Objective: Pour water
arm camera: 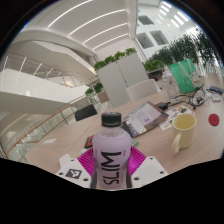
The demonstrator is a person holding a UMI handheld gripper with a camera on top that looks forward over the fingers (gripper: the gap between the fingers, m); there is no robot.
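Gripper view: one frame only, looking forward along the fingers over a table (pixel 150 150) in a bright atrium.
Gripper: gripper (pixel 110 166) is clamped on the bottle, pink pads (pixel 89 160) pressing its sides from both flanks, no gap visible either side.
Bottle: bottle (pixel 111 152) sits between the fingers, white cap (pixel 111 121) on top, dark label reading "SLIM" running lengthwise. It looks roughly upright relative to the gripper, no pouring tilt toward the cup.
Cap: appears to be on the neck; can't tell if it's loosened.
Cup: pale yellow cup (pixel 184 128) stands on the table ahead and to the right of the bottle, well apart from it. Contents not visible from this angle.
Other stuff: laptop (pixel 143 118) or similar flat device beyond the bottle, chairs (pixel 120 88) and plants (pixel 115 60) further back, clutter at the far right of the table I can't identify.
Done: grasp is made, by the look of it; whether the bottle is lifted clear of the table I can't tell.
Left: my read is that nearly everything remains — carry the bottle over to the cup, deal with the cap if it's closed, tilt, pour, set back down.
Progress: early stage, no water seen moving.
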